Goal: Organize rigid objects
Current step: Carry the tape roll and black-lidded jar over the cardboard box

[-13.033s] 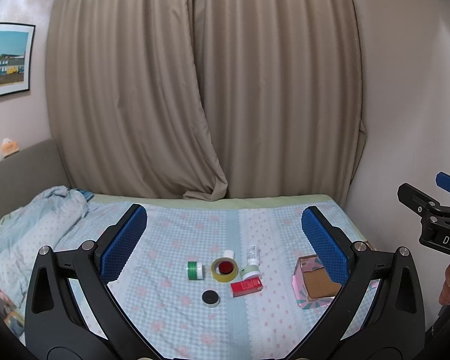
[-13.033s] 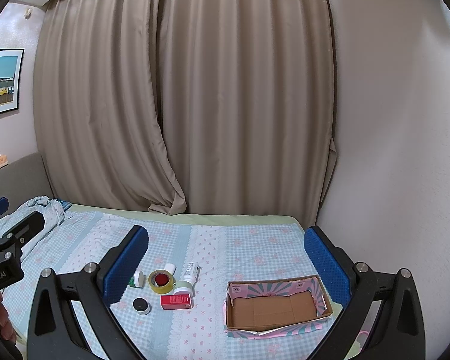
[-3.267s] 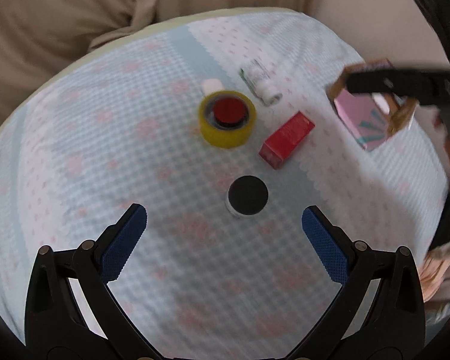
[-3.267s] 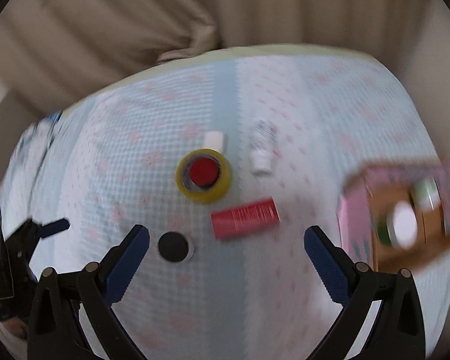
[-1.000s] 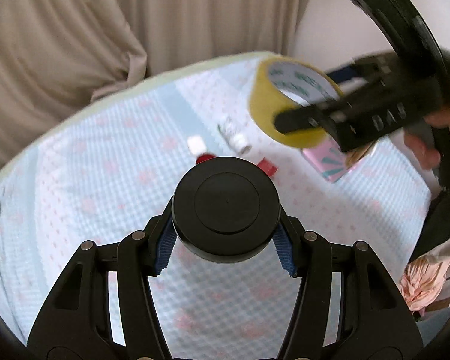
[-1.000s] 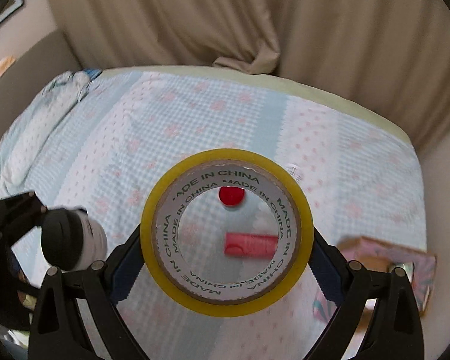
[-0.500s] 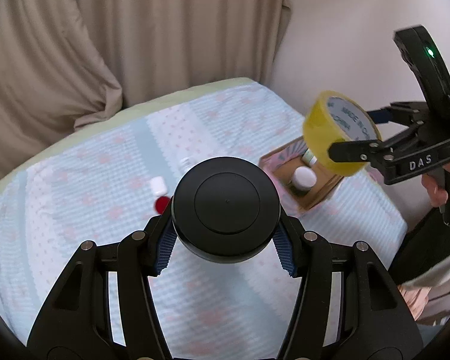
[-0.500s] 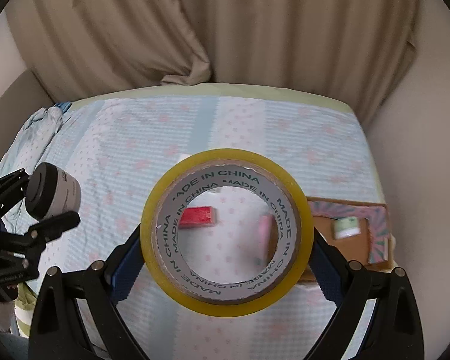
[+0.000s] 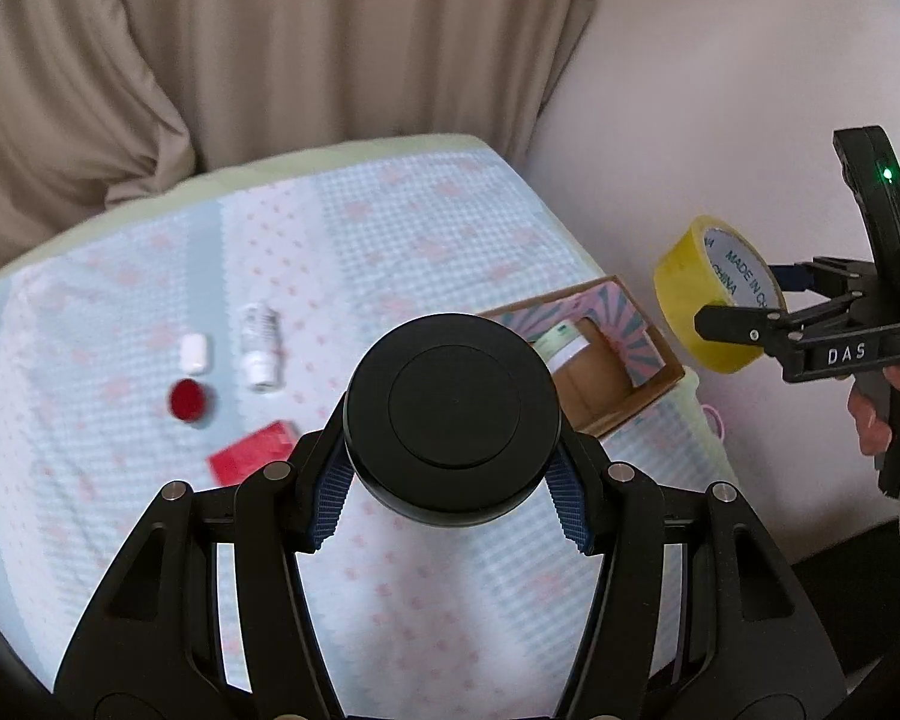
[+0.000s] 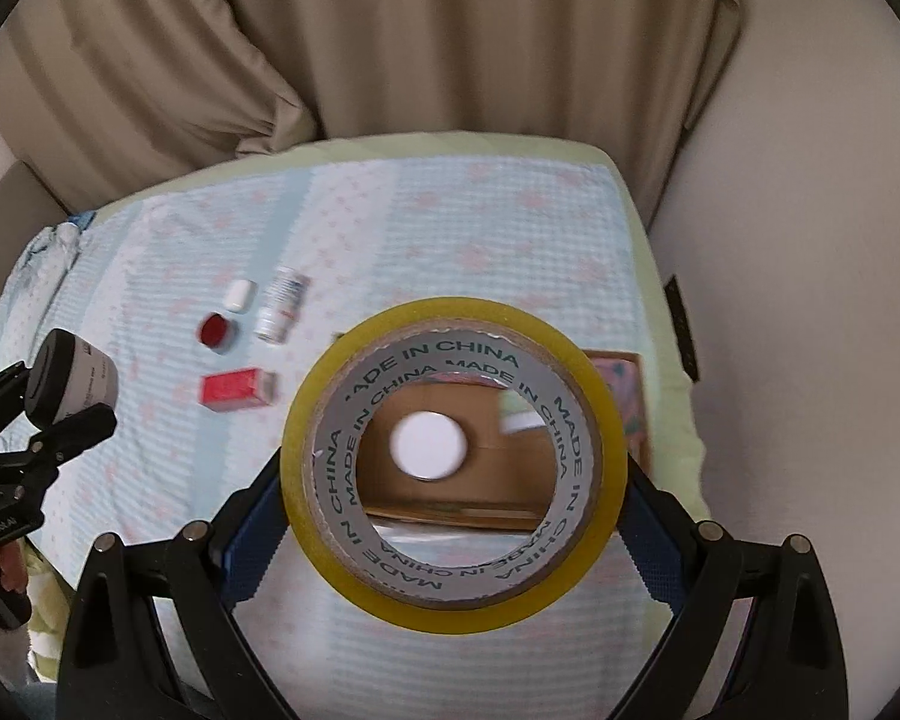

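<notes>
Above the box [image 10: 621, 387], right gripper [image 10: 453, 516] clasps yellow tape [image 10: 450, 600].

yellow tape [image 10: 453, 600], black-lidded jar [image 9: 450, 414]

1. The left claw [image 9: 453, 480] was clamped on a round black-lidded jar [image 9: 450, 417], held aloft.
2. The right claw [image 10: 453, 531] gripped a yellow roll of packing tape [image 10: 453, 459] by its sides, tilted downward, fingers [image 9: 870, 414] on its handle.
</notes>
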A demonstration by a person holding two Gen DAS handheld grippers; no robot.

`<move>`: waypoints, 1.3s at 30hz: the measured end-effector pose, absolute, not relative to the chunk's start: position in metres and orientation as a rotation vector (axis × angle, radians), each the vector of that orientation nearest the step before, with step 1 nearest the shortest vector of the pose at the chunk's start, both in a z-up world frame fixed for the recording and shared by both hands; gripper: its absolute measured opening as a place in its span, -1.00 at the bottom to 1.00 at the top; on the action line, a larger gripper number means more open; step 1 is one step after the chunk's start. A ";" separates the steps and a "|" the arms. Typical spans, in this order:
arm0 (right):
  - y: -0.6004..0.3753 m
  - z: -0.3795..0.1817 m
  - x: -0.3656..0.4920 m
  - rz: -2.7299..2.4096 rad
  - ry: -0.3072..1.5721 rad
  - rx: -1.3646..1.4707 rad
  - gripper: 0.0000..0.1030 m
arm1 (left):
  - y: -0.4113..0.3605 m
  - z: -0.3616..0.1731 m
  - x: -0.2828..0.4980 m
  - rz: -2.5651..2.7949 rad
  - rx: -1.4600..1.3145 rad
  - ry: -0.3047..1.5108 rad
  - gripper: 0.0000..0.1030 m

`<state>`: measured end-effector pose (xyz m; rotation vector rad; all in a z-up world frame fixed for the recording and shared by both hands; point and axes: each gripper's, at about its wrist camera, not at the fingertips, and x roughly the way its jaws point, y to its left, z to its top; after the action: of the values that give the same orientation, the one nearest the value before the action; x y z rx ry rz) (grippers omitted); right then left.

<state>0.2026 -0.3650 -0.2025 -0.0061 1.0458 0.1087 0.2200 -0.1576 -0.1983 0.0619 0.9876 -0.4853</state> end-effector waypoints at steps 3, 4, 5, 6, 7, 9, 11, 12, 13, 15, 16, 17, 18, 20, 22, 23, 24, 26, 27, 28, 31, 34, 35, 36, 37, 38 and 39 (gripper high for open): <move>-0.392 -0.220 0.212 0.112 1.072 0.004 0.87 | -0.193 -0.214 0.227 -0.483 0.070 1.023 0.04; -0.401 -0.228 0.216 0.115 1.083 0.007 0.87 | -0.203 -0.219 0.230 -0.484 0.075 1.034 0.04; -0.405 -0.234 0.219 0.117 1.089 0.006 0.87 | -0.214 -0.225 0.234 -0.485 0.079 1.047 0.04; -0.411 -0.240 0.222 0.119 1.096 0.002 0.87 | -0.226 -0.233 0.239 -0.488 0.082 1.063 0.04; -0.416 -0.247 0.225 0.118 1.104 -0.003 0.87 | -0.234 -0.238 0.243 -0.491 0.085 1.075 0.04; -0.426 -0.260 0.231 0.121 1.118 -0.013 0.87 | -0.252 -0.253 0.255 -0.499 0.093 1.104 0.04; -0.435 -0.273 0.236 0.126 1.130 -0.014 0.87 | -0.270 -0.267 0.267 -0.505 0.107 1.131 0.04; -0.439 -0.278 0.239 0.128 1.137 -0.014 0.87 | -0.279 -0.276 0.275 -0.507 0.116 1.147 0.04; -0.444 -0.287 0.243 0.129 1.145 -0.015 0.87 | -0.287 -0.285 0.283 -0.510 0.123 1.163 0.04; -0.450 -0.301 0.250 0.133 1.160 -0.010 0.87 | -0.299 -0.299 0.294 -0.515 0.133 1.183 0.04; -0.454 -0.307 0.252 0.135 1.164 -0.005 0.87 | -0.303 -0.306 0.299 -0.516 0.139 1.192 0.04; -0.457 -0.314 0.255 0.135 1.168 -0.001 0.87 | -0.308 -0.315 0.306 -0.517 0.146 1.204 0.04; -0.458 -0.320 0.258 0.134 1.172 0.001 0.87 | -0.314 -0.326 0.313 -0.517 0.154 1.216 0.04; -0.461 -0.334 0.265 0.135 1.177 0.007 0.87 | -0.324 -0.344 0.321 -0.515 0.166 1.237 0.04; -0.463 -0.344 0.269 0.140 1.170 0.008 0.87 | -0.330 -0.359 0.331 -0.509 0.177 1.257 0.04; -0.462 -0.349 0.270 0.148 1.163 0.004 0.87 | -0.334 -0.368 0.335 -0.507 0.182 1.270 0.04; -0.460 -0.353 0.270 0.166 1.146 -0.005 0.87 | -0.337 -0.375 0.339 -0.505 0.185 1.281 0.04; -0.455 -0.358 0.268 0.185 1.114 -0.048 0.87 | -0.341 -0.388 0.346 -0.505 0.190 1.304 0.04; -0.451 -0.361 0.266 0.187 1.100 -0.081 0.87 | -0.342 -0.393 0.347 -0.504 0.196 1.311 0.04; -0.449 -0.364 0.266 0.188 1.090 -0.102 0.87 | -0.343 -0.397 0.349 -0.501 0.202 1.318 0.04; -0.446 -0.374 0.265 0.206 1.074 -0.116 0.87 | -0.347 -0.406 0.353 -0.494 0.219 1.333 0.04; -0.446 -0.381 0.265 0.215 1.065 -0.106 0.88 | -0.352 -0.409 0.355 -0.502 0.265 1.335 0.04; -0.445 -0.384 0.265 0.215 1.059 -0.105 0.88 | -0.354 -0.409 0.355 -0.504 0.289 1.331 0.04; -0.445 -0.385 0.264 0.228 1.056 -0.095 0.89 | -0.355 -0.408 0.355 -0.504 0.298 1.330 0.37; -0.445 -0.387 0.264 0.235 1.052 -0.080 0.89 | -0.355 -0.406 0.355 -0.503 0.303 1.327 0.97; -0.445 -0.389 0.264 0.238 1.055 -0.067 0.89 | -0.354 -0.401 0.356 -0.497 0.303 1.307 0.99; -0.444 -0.391 0.265 0.238 1.062 -0.065 0.90 | -0.352 -0.398 0.356 -0.494 0.302 1.300 0.99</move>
<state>0.2647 -0.4439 -0.3913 -0.0650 1.0620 0.2385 0.3560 -0.3525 -0.3978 0.3022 1.2997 -0.4944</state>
